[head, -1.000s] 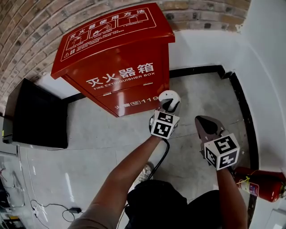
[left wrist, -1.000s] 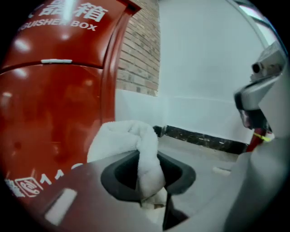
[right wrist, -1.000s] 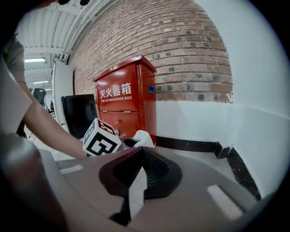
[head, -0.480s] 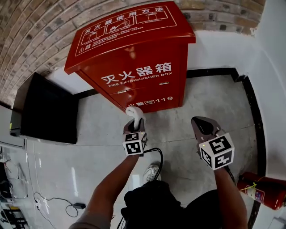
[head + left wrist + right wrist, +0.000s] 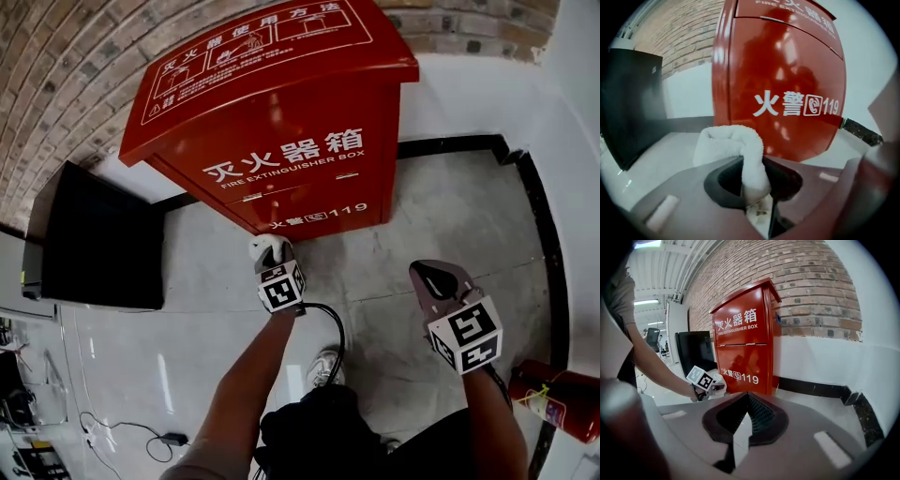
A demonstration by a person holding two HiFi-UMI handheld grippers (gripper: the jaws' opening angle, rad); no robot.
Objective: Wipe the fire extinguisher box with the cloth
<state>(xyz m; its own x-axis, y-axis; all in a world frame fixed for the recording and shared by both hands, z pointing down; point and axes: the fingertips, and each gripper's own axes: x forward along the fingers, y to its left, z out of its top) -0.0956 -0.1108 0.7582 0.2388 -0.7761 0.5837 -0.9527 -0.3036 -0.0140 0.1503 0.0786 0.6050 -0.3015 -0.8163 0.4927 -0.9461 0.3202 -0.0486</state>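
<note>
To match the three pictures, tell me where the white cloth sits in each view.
Head view: cloth left of centre, on the left tool's tip, below the fire extinguisher box.
Left gripper view: cloth low centre, clamped between the jaws.
Right gripper view: cloth small, left of centre, at the left tool's tip.
Shared landmark: the white 119 on the box front.

The red fire extinguisher box (image 5: 281,150) stands upright on the grey floor (image 5: 441,216) against the brick wall (image 5: 66,66), door closed, with white lettering on its glossy front, and the white terry cloth (image 5: 733,145), bunched into a roll, sits pinched in the left gripper (image 5: 757,197) near the box's lower front.
</note>
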